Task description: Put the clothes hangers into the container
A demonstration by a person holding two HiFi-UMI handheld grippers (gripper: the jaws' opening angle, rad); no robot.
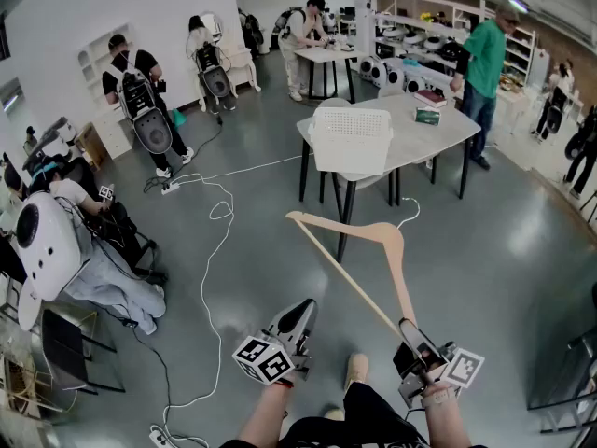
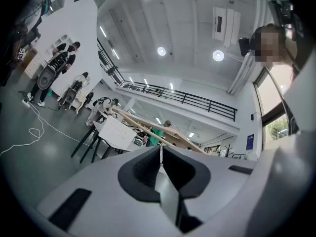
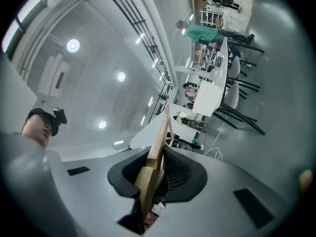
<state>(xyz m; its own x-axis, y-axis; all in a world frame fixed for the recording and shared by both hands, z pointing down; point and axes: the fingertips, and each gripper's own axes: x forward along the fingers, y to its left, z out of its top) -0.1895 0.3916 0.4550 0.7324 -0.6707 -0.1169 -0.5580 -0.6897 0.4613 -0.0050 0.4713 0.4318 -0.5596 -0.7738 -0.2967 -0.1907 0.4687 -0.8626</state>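
One hanger, its end pinched in the right gripper, points lengthwise ahead toward the container on the table's near edge

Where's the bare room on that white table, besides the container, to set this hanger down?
Bare tabletop runs from the white container to the near right corner, in front of the green box. Crowded: the far edge, with that box, a dark book and a person in green beside it.
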